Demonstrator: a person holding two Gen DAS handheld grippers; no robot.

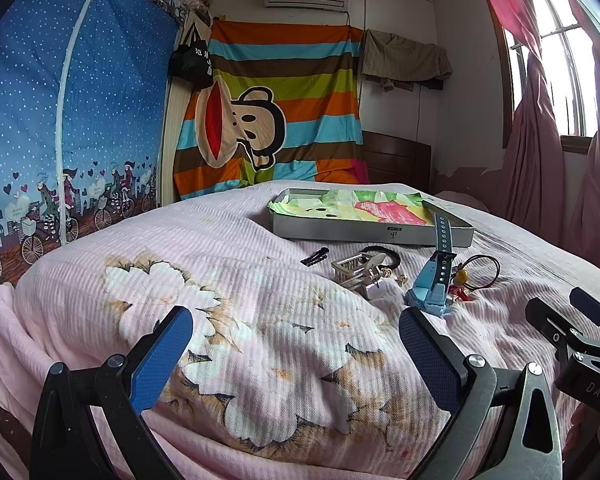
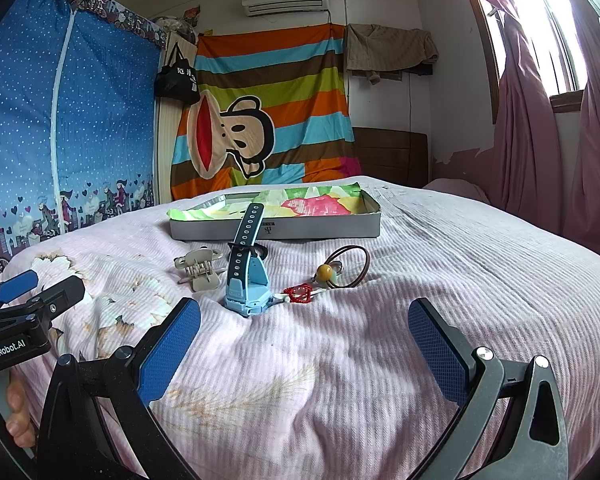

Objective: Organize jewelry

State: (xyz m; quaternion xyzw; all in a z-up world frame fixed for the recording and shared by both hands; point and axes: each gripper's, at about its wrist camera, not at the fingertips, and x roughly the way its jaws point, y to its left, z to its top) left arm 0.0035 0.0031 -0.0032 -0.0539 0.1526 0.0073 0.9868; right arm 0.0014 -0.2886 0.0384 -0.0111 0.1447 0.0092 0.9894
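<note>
My left gripper (image 1: 296, 344) spread wide over the quilt (image 1: 228, 248), only its camera catching the black hair clip (image 1: 314, 256) ahead, blue watch (image 2: 246, 280) propped upright just beyond my equally wide right gripper (image 2: 304, 342), tray (image 2: 276, 232) behind

My blue watch (image 2: 247, 280) hides part of the black hair tie (image 2: 262, 251) behind it. My fingers (image 2: 18, 416) are cut off at the edge. The tray (image 2: 276, 228) logo is too small to read.
</note>
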